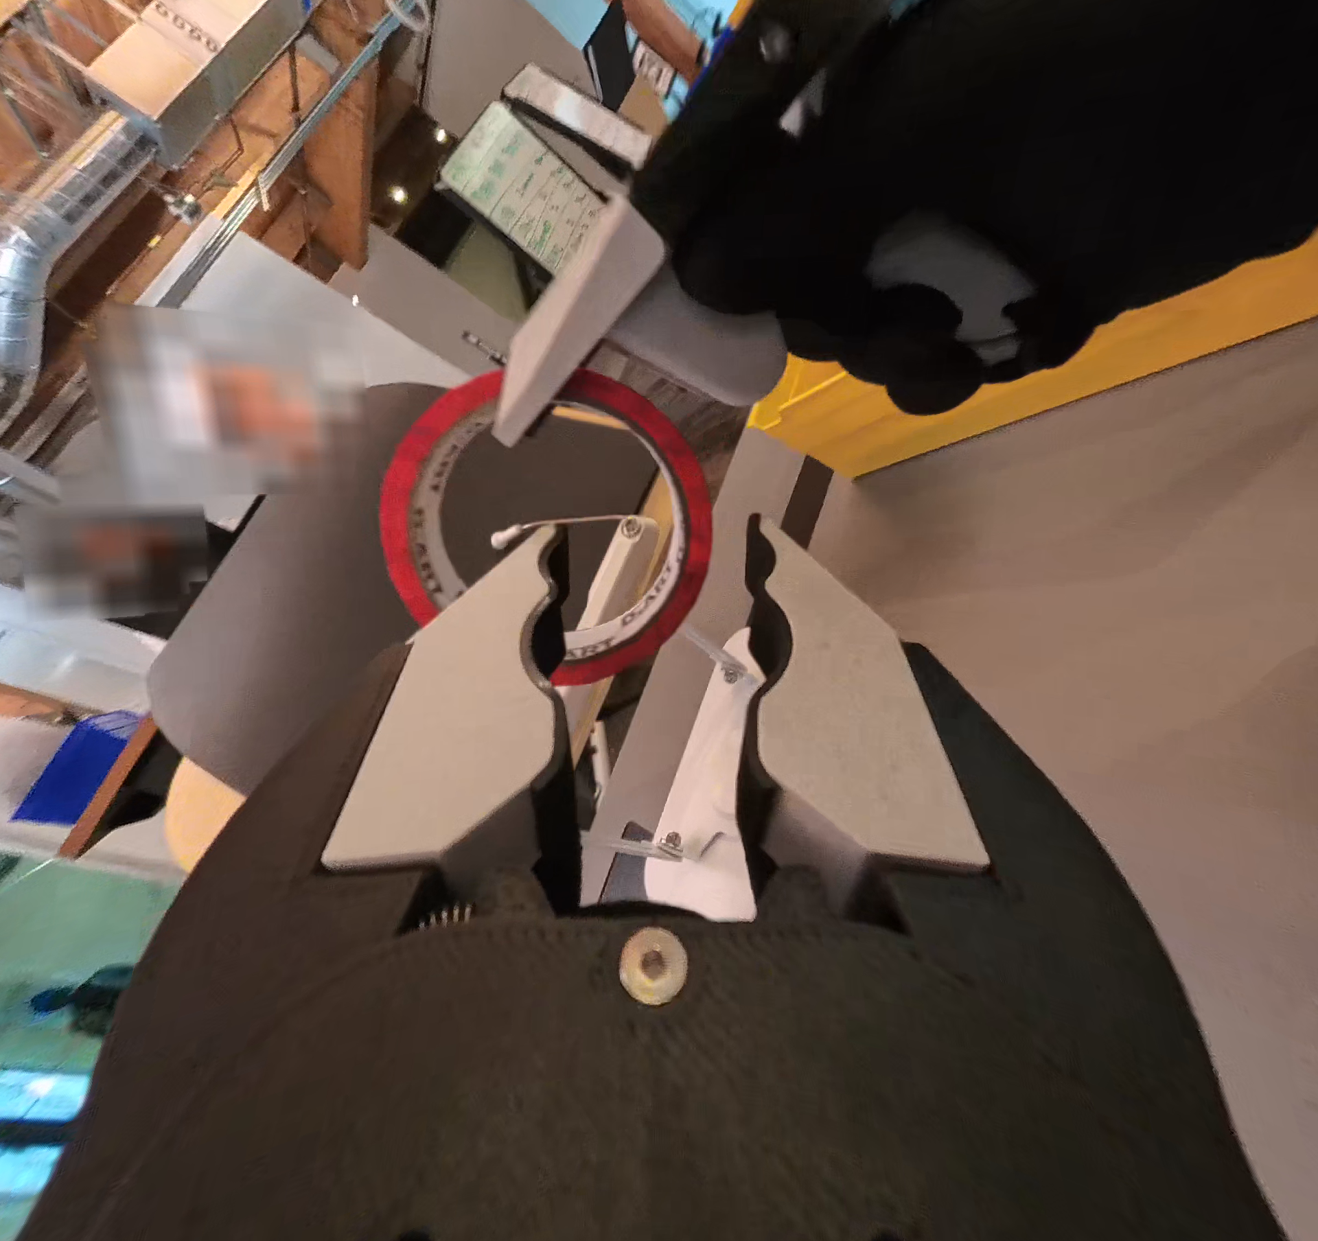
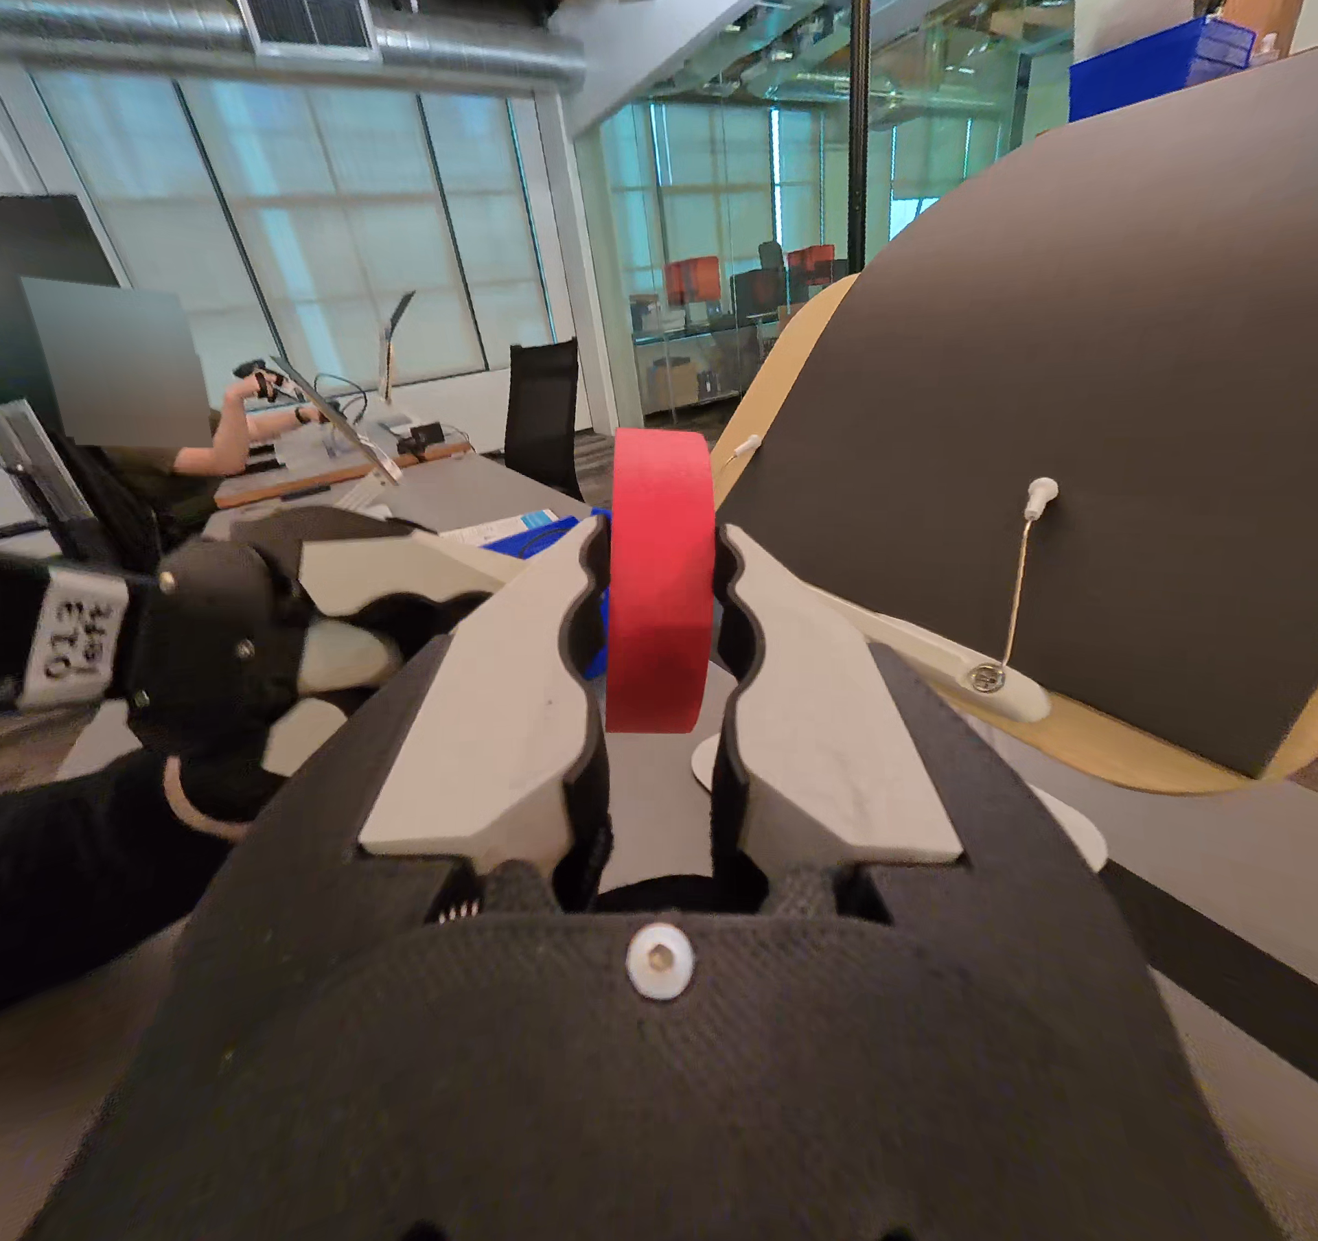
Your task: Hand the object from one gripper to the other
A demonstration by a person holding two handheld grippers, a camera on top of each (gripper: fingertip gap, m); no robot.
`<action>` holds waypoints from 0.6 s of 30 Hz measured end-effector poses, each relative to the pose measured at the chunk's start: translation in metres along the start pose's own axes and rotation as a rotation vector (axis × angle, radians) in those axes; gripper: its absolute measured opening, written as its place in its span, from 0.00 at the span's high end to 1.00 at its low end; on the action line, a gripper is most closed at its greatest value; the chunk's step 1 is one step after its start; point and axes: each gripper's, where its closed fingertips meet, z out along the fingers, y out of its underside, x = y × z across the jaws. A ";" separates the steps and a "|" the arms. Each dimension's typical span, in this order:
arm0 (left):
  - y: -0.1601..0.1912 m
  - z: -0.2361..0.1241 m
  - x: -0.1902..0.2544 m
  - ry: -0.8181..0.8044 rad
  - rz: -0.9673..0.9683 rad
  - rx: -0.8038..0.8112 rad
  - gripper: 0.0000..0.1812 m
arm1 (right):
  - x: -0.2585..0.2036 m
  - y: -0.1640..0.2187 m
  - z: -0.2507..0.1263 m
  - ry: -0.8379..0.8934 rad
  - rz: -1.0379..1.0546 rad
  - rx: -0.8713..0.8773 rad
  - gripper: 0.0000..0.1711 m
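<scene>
Red tape roll (image 2: 660, 583), one, is pinched in right gripper (image 2: 660, 565); left gripper (image 1: 652, 568) fingers spread, empty.

Right wrist view: the tape roll (image 2: 660, 579) stands on edge between the right gripper (image 2: 660, 565) fingers, touching both. The left gripper (image 2: 399, 586) lies at 9 o'clock of the roll, near it. A curved panel (image 2: 1034, 422) rises at 3 o'clock, above the surface (image 2: 1177, 864). Left wrist view: the roll sits ahead of the left gripper, at 12 o'clock.

Red tape roll (image 1: 545, 526) in right tool (image 1: 531, 415), left tool (image 1: 652, 565) spread beneath.
</scene>
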 end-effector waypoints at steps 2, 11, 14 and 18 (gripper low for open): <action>0.008 0.008 0.001 -0.049 0.005 -0.043 0.75 | -0.005 -0.001 0.002 -0.006 0.013 0.016 0.85; 0.017 0.012 0.007 -0.032 0.003 -0.069 0.95 | -0.024 0.002 0.011 -0.041 -0.003 0.028 0.85; 0.017 0.009 0.007 -0.011 -0.002 -0.067 0.95 | -0.025 0.002 0.011 -0.066 0.005 0.023 0.84; 0.018 0.002 0.009 0.101 -0.080 -0.045 0.96 | -0.026 -0.006 0.007 -0.094 -0.049 0.014 0.64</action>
